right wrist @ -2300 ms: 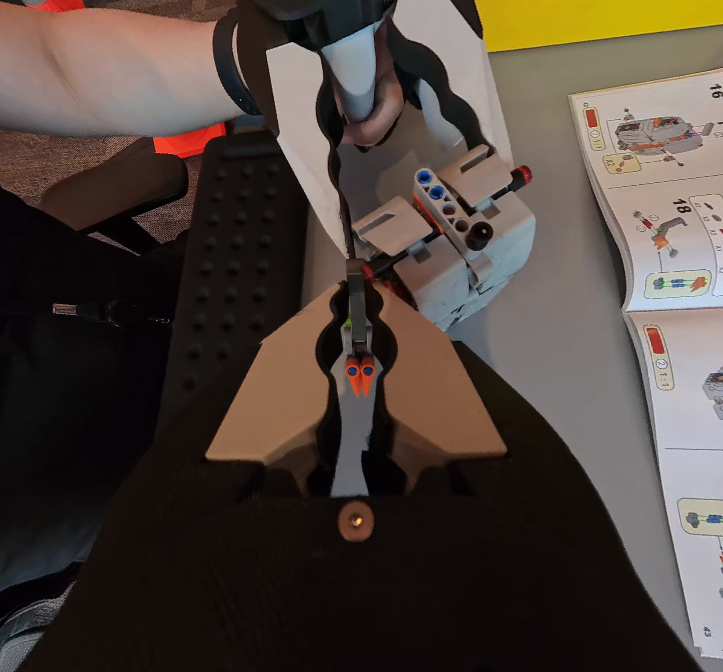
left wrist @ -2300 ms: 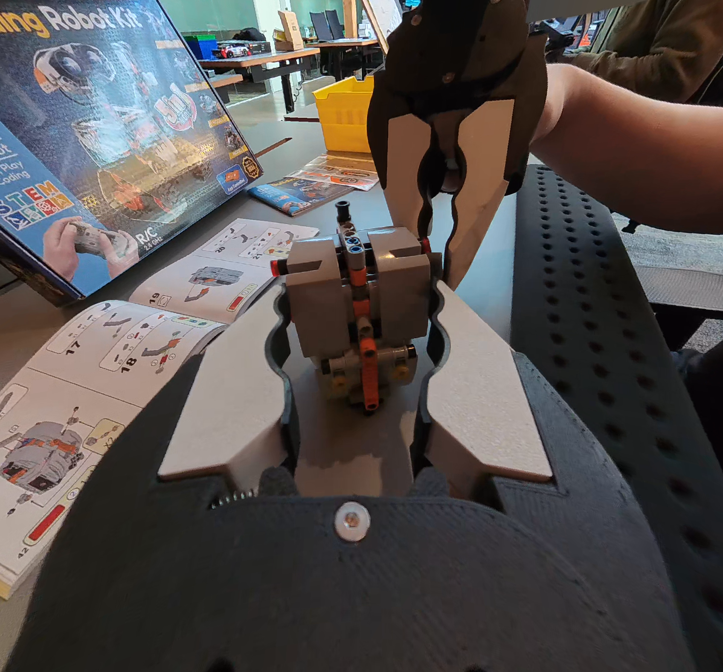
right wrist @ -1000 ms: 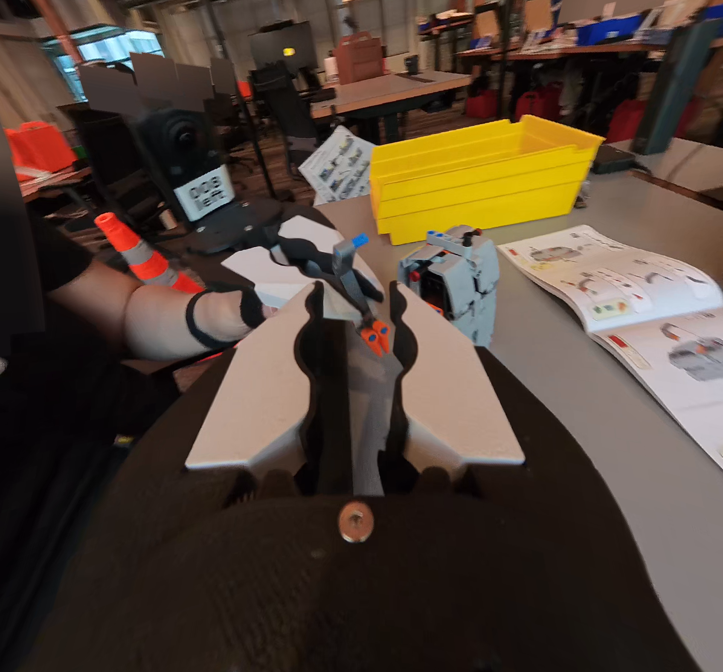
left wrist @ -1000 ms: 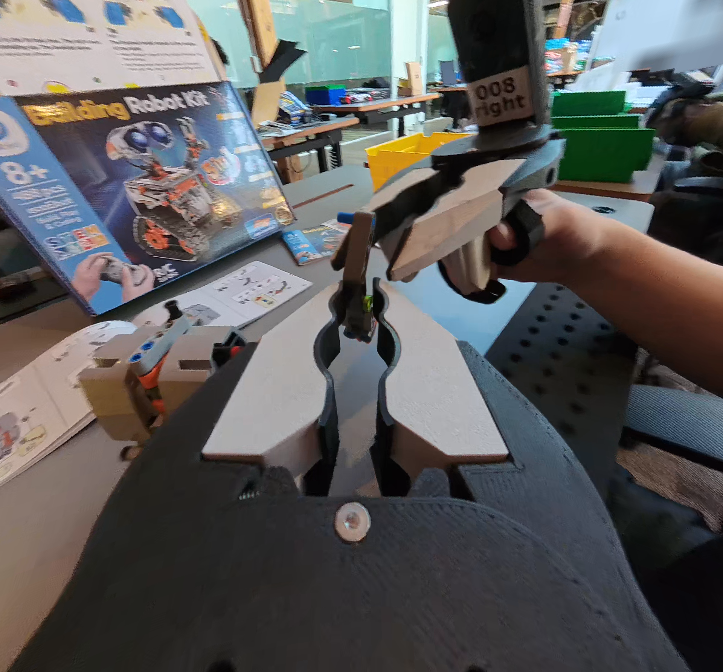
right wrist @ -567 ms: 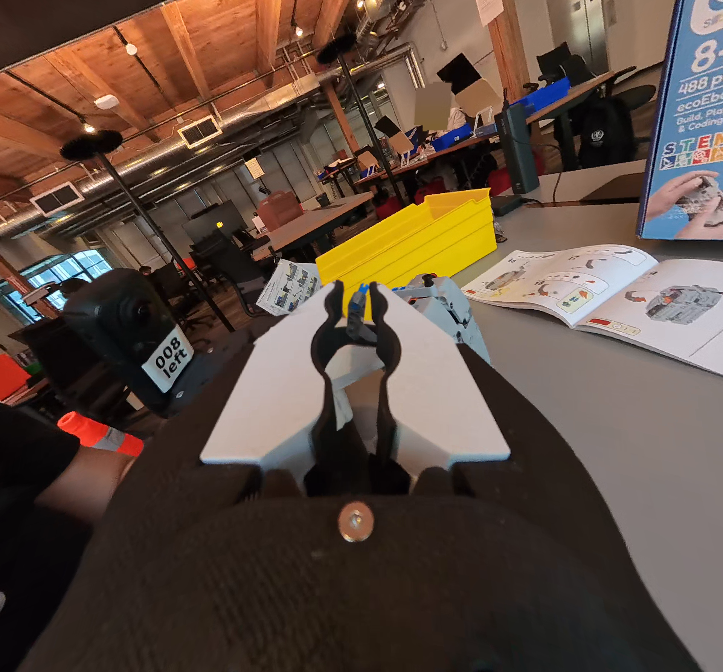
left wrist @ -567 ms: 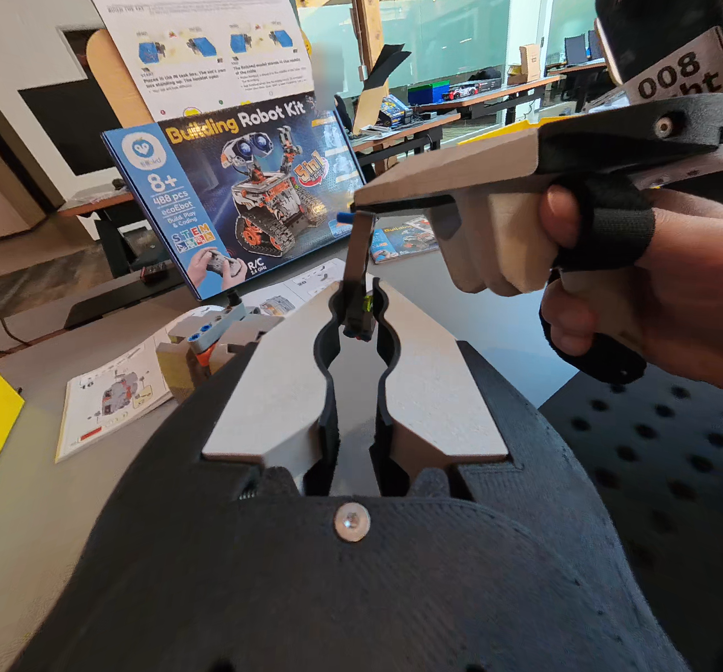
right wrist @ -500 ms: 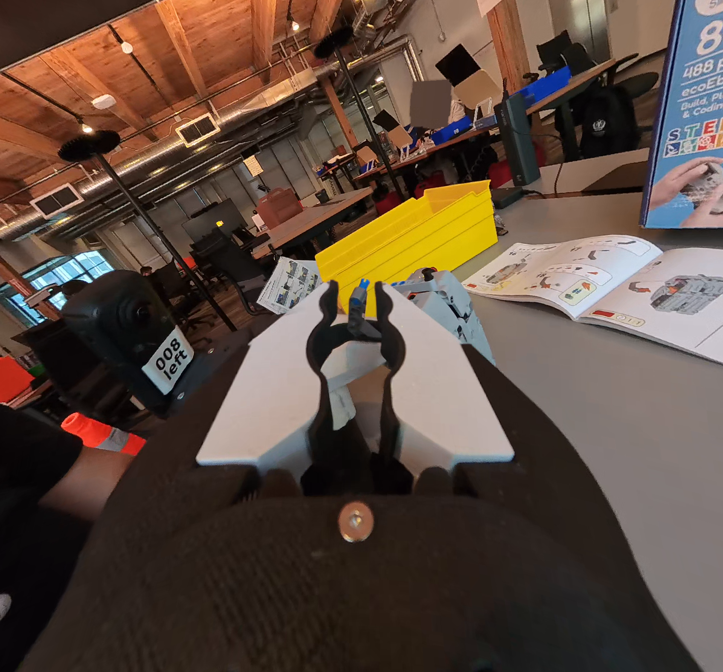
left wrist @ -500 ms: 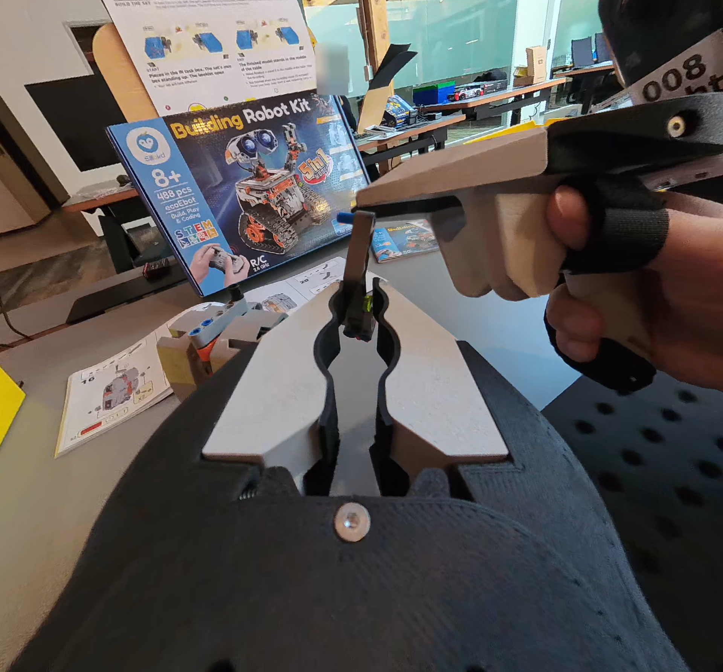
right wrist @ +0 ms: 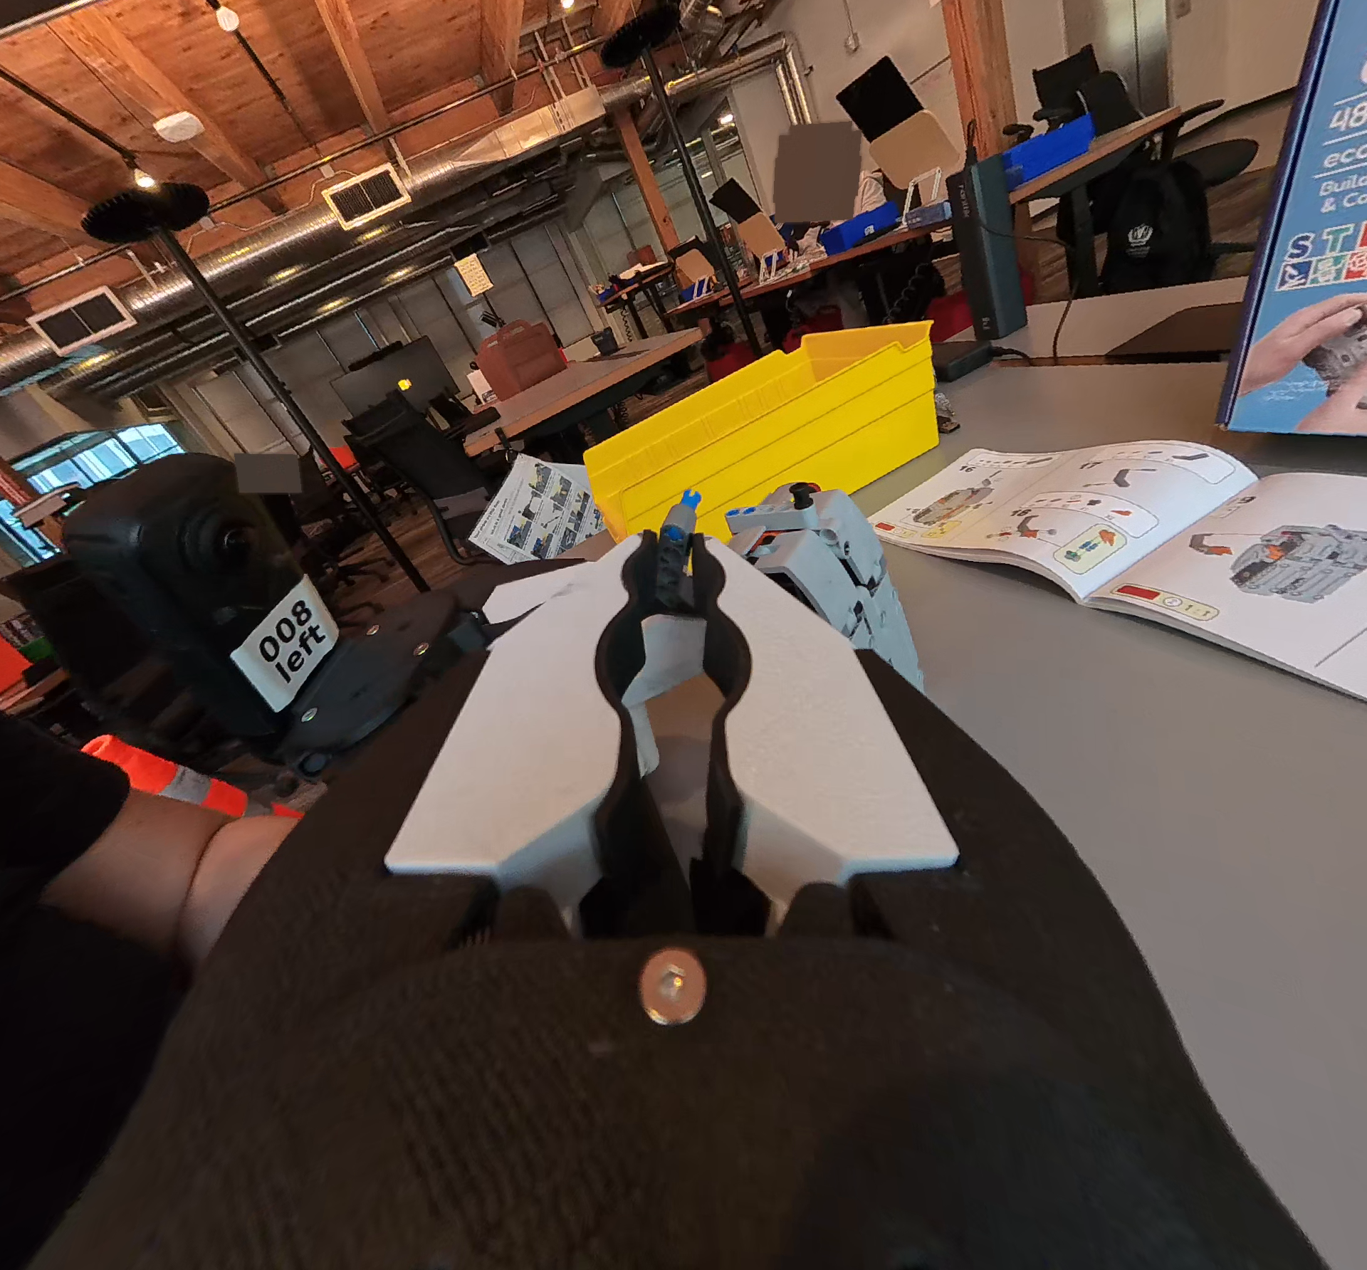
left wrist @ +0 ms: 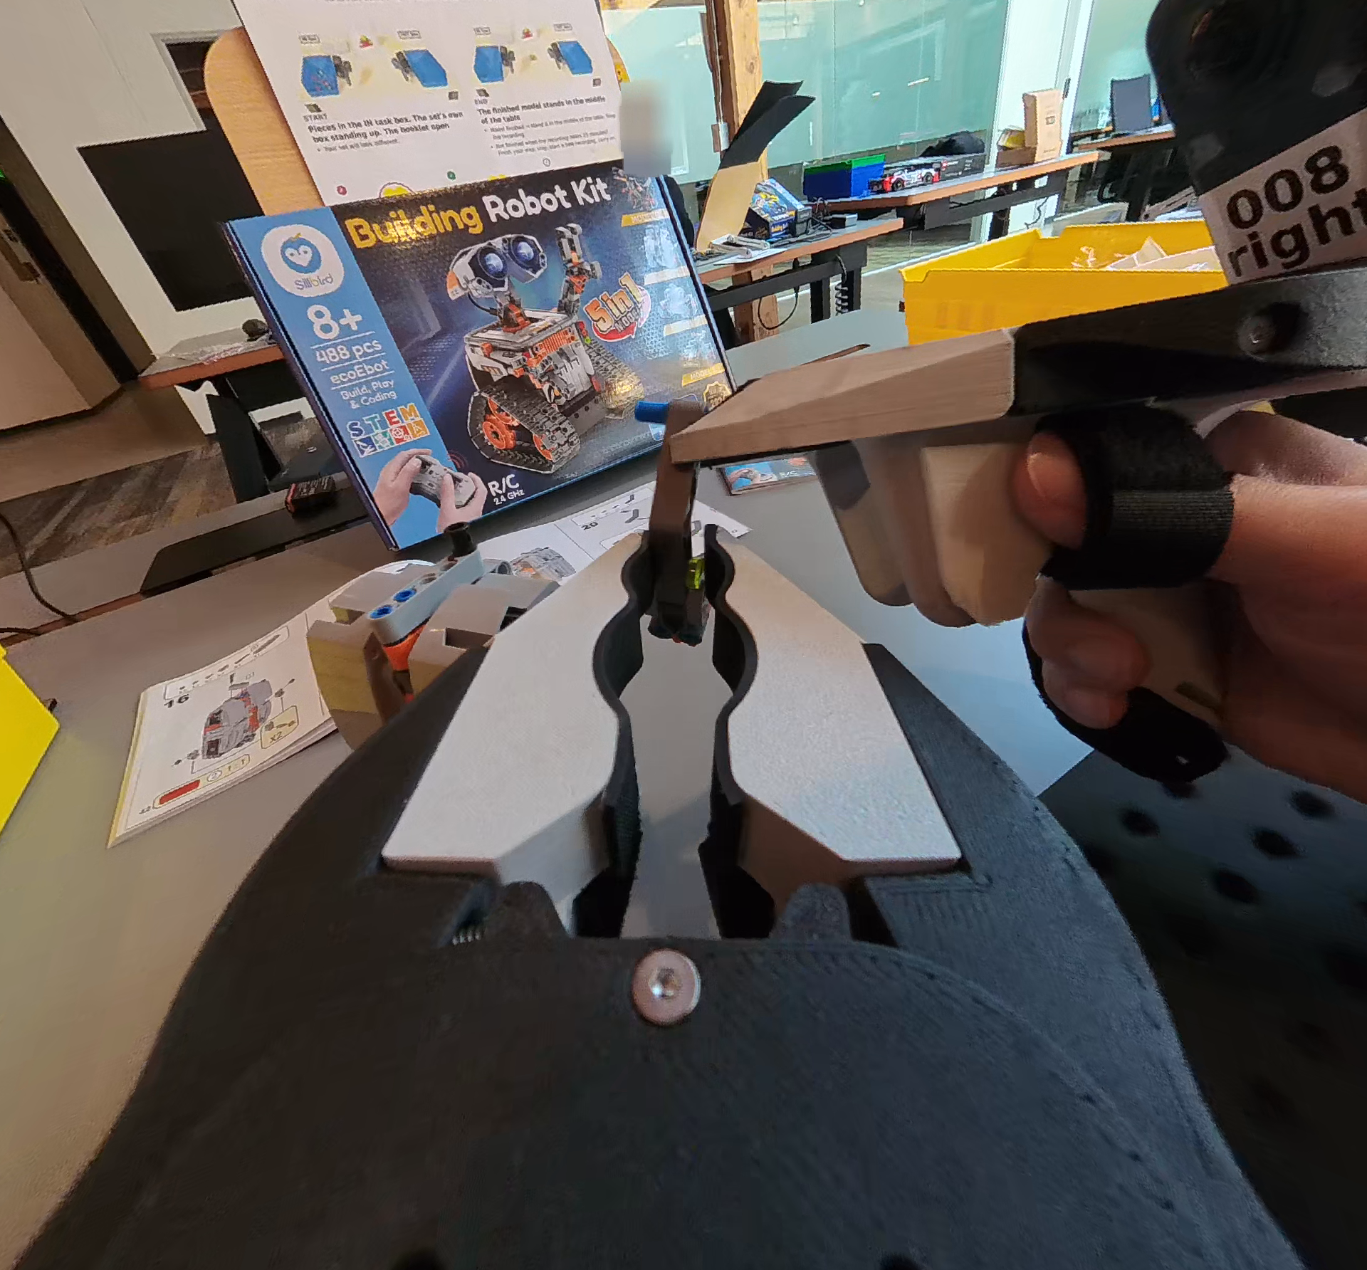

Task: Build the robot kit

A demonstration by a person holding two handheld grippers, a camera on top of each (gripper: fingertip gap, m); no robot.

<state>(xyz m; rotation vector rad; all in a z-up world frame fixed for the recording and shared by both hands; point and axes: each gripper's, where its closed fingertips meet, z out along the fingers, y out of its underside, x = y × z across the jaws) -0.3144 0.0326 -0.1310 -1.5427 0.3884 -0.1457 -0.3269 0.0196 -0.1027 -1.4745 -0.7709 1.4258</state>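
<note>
A dark grey toy beam (left wrist: 672, 554) with a blue pin (left wrist: 655, 412) at its top is held in the air between both grippers. My left gripper (left wrist: 677, 547) is shut on its lower end. My right gripper (left wrist: 677, 449) comes in from the right, held by a hand, and is shut on its upper part. In the right wrist view the right gripper (right wrist: 672, 547) pinches the beam (right wrist: 669, 572), with the blue pin (right wrist: 684, 506) sticking out past the tips. The left gripper (right wrist: 532, 602) lies just beyond. A grey brick model (left wrist: 414, 635) stands on the table (right wrist: 1109, 791), apart from both grippers.
A blue robot kit box (left wrist: 473, 347) stands at the back with a printed sheet (left wrist: 414, 51) above it. An open instruction booklet (right wrist: 1109, 539) lies beside the model (right wrist: 821, 569). A yellow bin (right wrist: 769, 421) is behind. A black perforated pad (left wrist: 1257, 865) lies at the right. The grippers are tip to tip, or close to it.
The left gripper let go of the grey model and shut on the beam held by the right gripper. Both lifted it away from the model. In the last half second little moved.
</note>
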